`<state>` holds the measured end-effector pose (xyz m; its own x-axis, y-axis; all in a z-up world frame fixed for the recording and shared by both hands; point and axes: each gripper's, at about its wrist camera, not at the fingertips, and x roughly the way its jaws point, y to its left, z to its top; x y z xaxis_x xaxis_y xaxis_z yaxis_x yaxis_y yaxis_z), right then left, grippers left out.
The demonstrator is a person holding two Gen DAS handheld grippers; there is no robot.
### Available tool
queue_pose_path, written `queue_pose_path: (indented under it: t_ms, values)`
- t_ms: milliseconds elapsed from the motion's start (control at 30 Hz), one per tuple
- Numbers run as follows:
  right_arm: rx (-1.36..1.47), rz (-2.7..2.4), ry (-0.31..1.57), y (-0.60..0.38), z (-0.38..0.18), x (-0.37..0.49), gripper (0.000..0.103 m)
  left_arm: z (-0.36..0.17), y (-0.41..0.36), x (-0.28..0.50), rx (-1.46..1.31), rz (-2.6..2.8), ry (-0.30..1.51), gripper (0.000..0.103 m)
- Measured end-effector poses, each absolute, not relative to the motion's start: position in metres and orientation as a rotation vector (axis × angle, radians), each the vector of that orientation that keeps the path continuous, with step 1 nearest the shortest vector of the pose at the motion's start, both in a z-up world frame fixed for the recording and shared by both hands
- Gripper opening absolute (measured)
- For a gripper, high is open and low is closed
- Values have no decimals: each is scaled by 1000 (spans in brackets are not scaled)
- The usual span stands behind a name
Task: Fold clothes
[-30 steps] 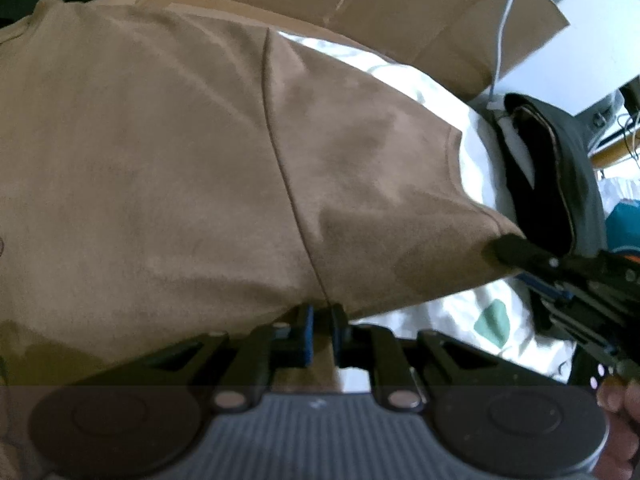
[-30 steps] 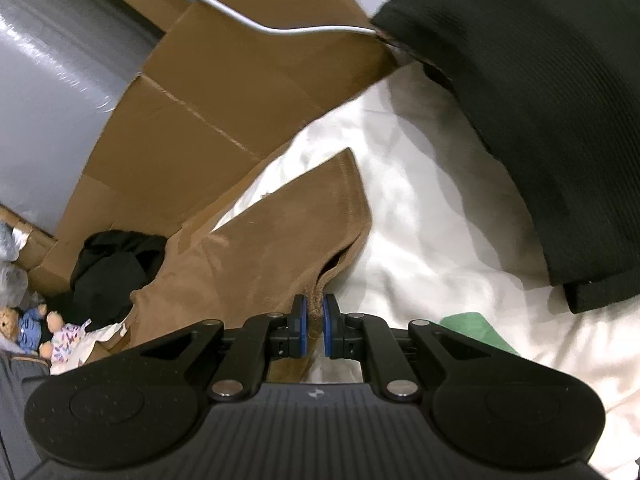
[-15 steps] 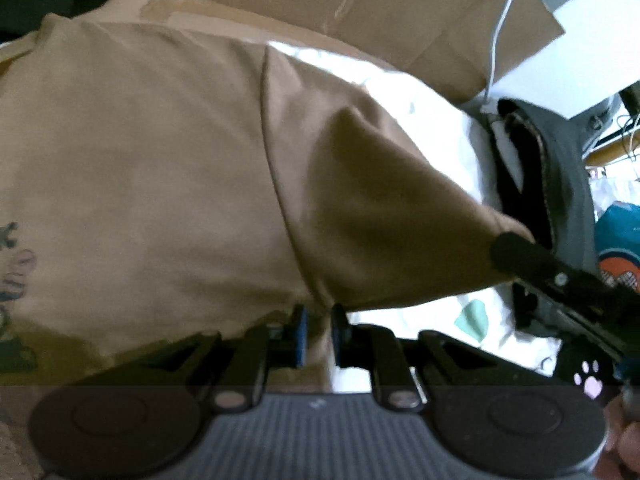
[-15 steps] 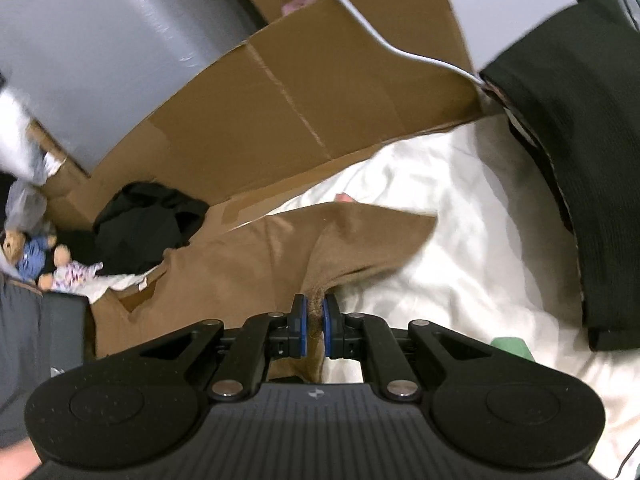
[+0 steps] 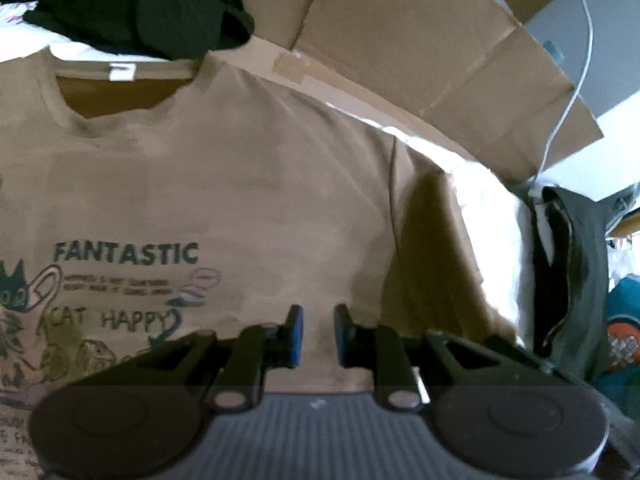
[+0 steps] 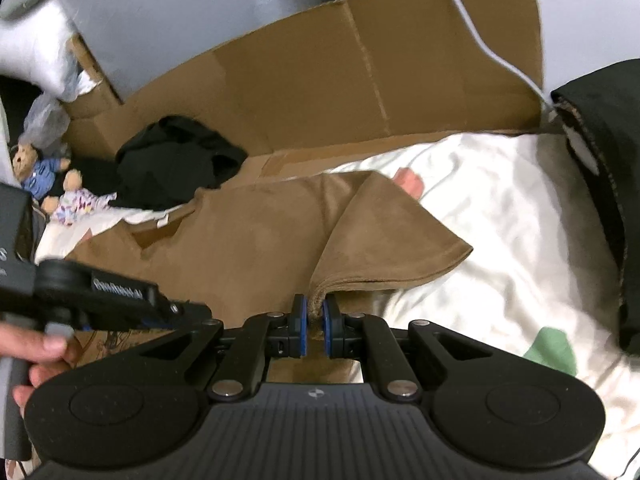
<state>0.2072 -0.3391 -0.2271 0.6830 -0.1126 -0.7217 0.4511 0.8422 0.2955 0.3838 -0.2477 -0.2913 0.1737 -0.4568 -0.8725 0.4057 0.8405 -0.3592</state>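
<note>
A brown T-shirt (image 5: 240, 184) with a "FANTASTIC CAT HAPPY" print lies face up on a white sheet (image 6: 500, 220), collar at the far side. My left gripper (image 5: 318, 334) hovers over the shirt's chest, open, with a gap between its blue pads and no cloth in it. In the right wrist view it shows at the left (image 6: 196, 312), held by a hand. My right gripper (image 6: 316, 320) is shut on the hem of the shirt's sleeve (image 6: 380, 240), which is lifted and drawn in toward the shirt's body.
A black garment pile (image 5: 140, 4) lies beyond the collar. Flattened cardboard (image 5: 420, 60) stands along the far side, with a white cable (image 6: 492, 52) across it. A dark garment (image 6: 616, 160) lies on the sheet at the right. Stuffed toys (image 6: 44, 176) sit far left.
My left gripper let go of the shirt's side, rose and drew back, so collar and print came into view. My right gripper carried the sleeve up and in toward the shirt's body.
</note>
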Motion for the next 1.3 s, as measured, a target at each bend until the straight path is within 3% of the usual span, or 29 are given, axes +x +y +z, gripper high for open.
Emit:
queue_pose_path:
  t_ms: [300,433,467,867,1300]
  values:
    - [416,-278,828,-299,-234,222,12,-256,-231,378,-58,-613,1187,17]
    - [404,-211,885,-282,-240,220,43,-236,-220,383,-101,-620,1159,17]
    - [399,-198,889,-279,-240,219,46,-232,-219,384,-104,-622,1153,17]
    - [418,-275,854,-300,-223,207,47,-235,-223,381,-75,-624,1157,17]
    - [524,-360,822,-365,-247,209,47,-272,-264,402,-148,-687,1153,17]
